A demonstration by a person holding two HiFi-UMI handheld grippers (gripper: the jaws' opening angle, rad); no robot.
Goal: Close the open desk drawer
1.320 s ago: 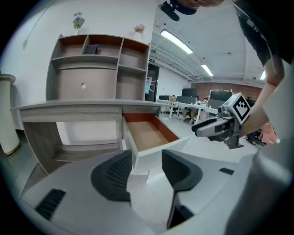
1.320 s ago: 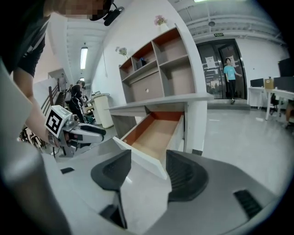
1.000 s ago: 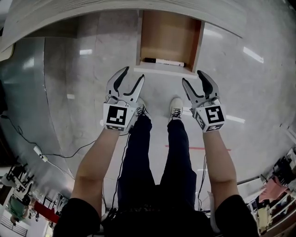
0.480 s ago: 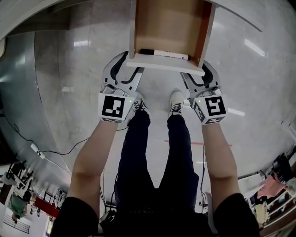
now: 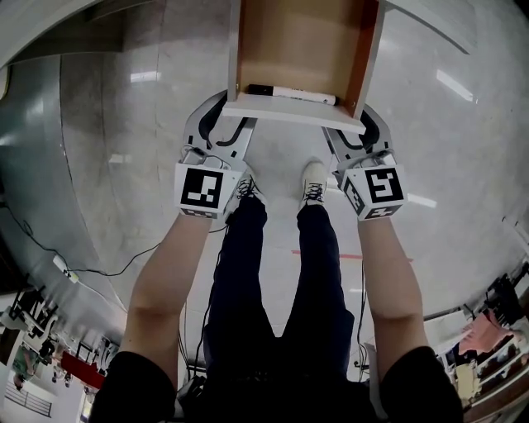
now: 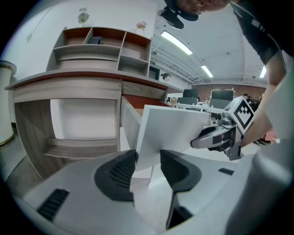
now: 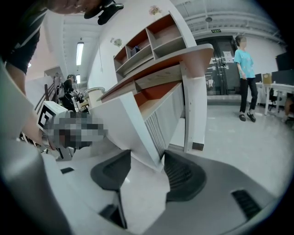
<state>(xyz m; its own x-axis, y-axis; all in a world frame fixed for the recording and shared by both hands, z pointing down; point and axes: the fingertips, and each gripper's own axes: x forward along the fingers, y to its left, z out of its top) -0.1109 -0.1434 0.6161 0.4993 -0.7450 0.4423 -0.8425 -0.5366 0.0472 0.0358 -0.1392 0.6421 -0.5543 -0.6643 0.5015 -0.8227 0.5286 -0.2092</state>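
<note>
Polished grey floor [image 5: 463, 165] is seen below the desk [image 6: 69, 82], where the drawer [image 5: 297, 41] stands open. The left gripper [image 6: 147, 159] is closing, jaws still wide, around the drawer front's left corner; the right gripper [image 7: 147, 156] likewise at the right corner. Uneven pushing would likely skew and jam the drawer. One marker [image 5: 291, 94] is contained along the front edge.

Matt white drawer front [image 5: 291, 110], wooden inside; glossy smooth floor [image 5: 450, 165]

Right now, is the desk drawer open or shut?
Open. The drawer juts out from the desk, its wooden inside and a marker exposed in the head view.
</note>
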